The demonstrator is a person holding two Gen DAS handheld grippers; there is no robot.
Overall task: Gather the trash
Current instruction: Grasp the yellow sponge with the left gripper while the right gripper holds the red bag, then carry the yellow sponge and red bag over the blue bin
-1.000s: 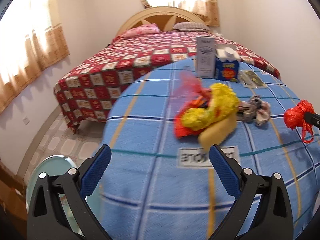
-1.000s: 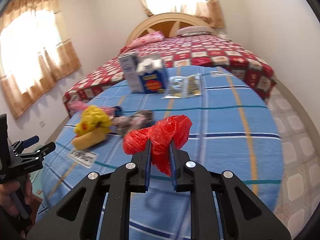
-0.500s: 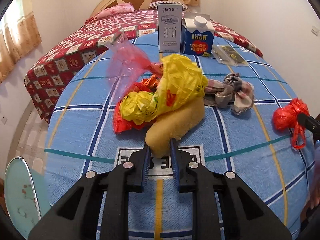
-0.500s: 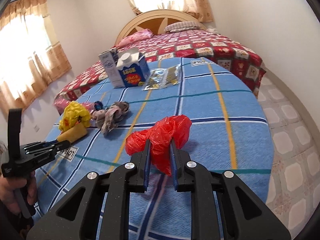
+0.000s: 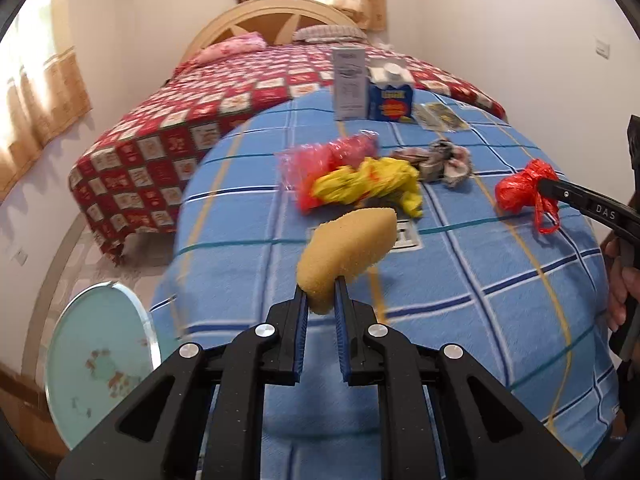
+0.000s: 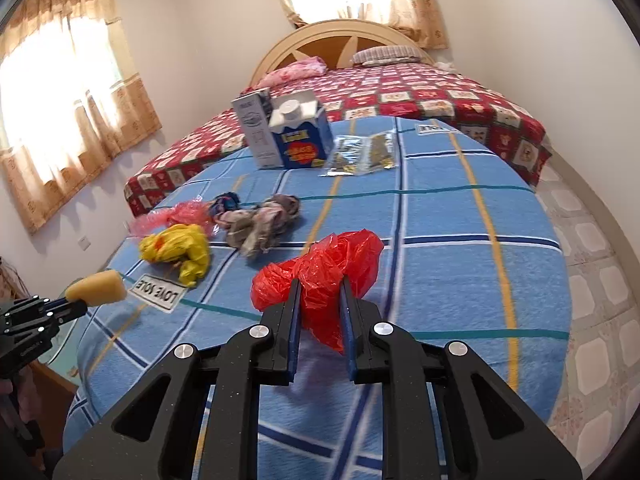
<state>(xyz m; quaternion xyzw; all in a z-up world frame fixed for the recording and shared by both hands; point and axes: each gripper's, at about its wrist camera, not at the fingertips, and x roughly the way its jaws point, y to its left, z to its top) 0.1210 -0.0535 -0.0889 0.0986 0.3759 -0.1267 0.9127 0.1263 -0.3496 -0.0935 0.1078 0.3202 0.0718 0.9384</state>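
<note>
My left gripper (image 5: 321, 288) is shut on a yellow sponge (image 5: 348, 248) and holds it above the blue checked blanket (image 5: 460, 280). It also shows at the left of the right wrist view (image 6: 76, 300) with the sponge (image 6: 96, 288). My right gripper (image 6: 320, 292) is shut on a red plastic bag (image 6: 320, 272), lifted above the blanket; it shows in the left wrist view (image 5: 540, 188) with the bag (image 5: 520, 192). On the blanket lie a yellow bag (image 5: 368, 188), a pink wrapper (image 5: 332, 156) and a crumpled cloth (image 5: 440, 160).
A grey carton (image 5: 350, 84) and a blue carton (image 5: 390, 96) stand at the far edge beside clear sachets (image 5: 438, 118). A bed with a red quilt (image 5: 200, 128) lies beyond. A round glass tabletop (image 5: 96, 360) is at lower left. Tiled floor (image 6: 592, 280) is to the right.
My left gripper closed on the yellow sponge, then lifted it off the blanket and drew back from the pile. My right gripper kept holding the red bag.
</note>
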